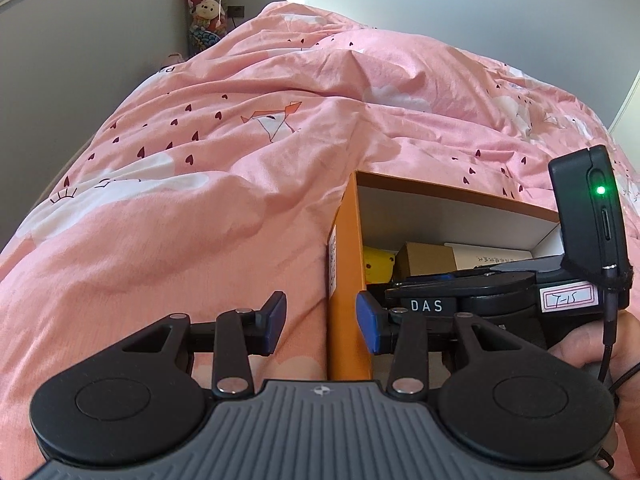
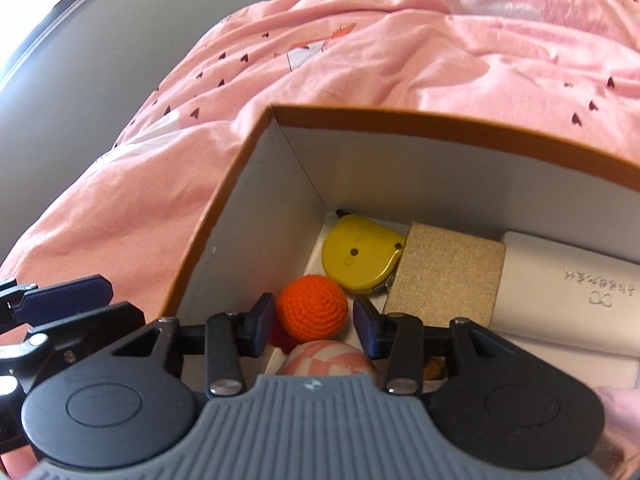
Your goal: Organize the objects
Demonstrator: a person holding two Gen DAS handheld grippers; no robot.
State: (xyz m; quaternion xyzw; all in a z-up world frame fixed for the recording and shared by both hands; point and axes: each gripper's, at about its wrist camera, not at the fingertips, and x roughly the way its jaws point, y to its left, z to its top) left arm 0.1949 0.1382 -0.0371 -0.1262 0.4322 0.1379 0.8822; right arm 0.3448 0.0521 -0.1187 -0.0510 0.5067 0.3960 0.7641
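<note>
The orange ball (image 2: 312,305) lies just ahead of the right claw (image 2: 314,322), in the gap between its blue pads; the pads stand a little clear of it on both sides, so the jaws are partly open and grip nothing. The ball is crocheted, round and bright orange. It rests on the floor of the box (image 2: 224,240), near the box's left wall.

The box sits on a pink quilt (image 2: 400,52); it is orange outside and white inside. Beyond the ball, in the far left corner, lies a flat yellow tape measure (image 2: 360,258). To its right, along the far wall, come a brown block (image 2: 444,276) and a white case (image 2: 568,292) with embossed writing. Nearer the camera than the ball, a pink-and-white checked ball (image 2: 328,360) shows partly under the claw.

The left claw (image 1: 322,322) straddles the box's left wall (image 1: 346,264) from above, one pad outside, one inside, half open and not touching it.
</note>
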